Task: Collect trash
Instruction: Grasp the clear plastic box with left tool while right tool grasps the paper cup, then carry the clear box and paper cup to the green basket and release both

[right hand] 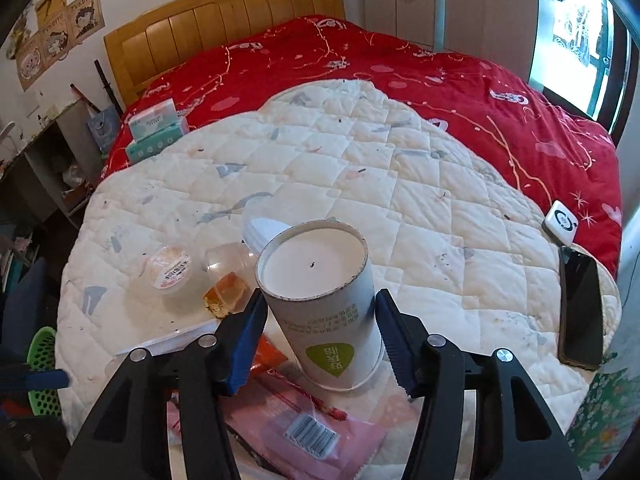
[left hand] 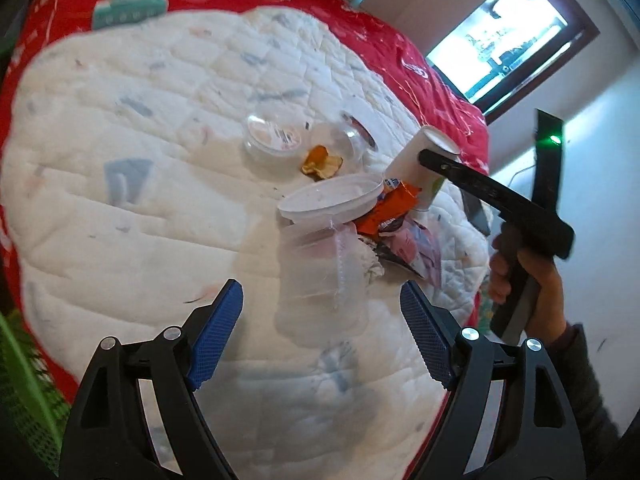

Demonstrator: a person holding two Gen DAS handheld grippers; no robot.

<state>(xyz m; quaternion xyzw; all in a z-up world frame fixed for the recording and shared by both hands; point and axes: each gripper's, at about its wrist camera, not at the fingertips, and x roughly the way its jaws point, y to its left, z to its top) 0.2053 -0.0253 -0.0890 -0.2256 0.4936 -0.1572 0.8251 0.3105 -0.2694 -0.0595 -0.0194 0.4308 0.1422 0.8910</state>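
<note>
Bed under red patterned cover, wooden headboard behind. White quilted pad spread over the cover, all trash lying on it.

Cartoon posters on wall left of headboard, lettering too small to read. Green perforated basket at left edge of right wrist view, beside bed. Two tissue packs stacked on red cover near headboard, print illegible. Black phone and white power bank at right edge of pad.

White paper tube tilted between right gripper jaws: blue pads apart, just beside tube walls on both sides, contact not confirmable. Green leaf-shaped logo with white characters on tube, small grey text line above it, both upside down, unreadable. Black speck on white end cap.

Left gripper jaws wide apart, holding nothing, facing clear plastic tub lying on pad. White round lid resting on tub's far end.

Pink wrapper with barcode under right gripper. Orange wrapper between lid and tube, partly covered. Crumpled white tissue touching tub.

Sealed jelly cup, red-printed label, text unreadable. Empty clear cup beside it, on its side. Orange peel scrap near both.
</note>
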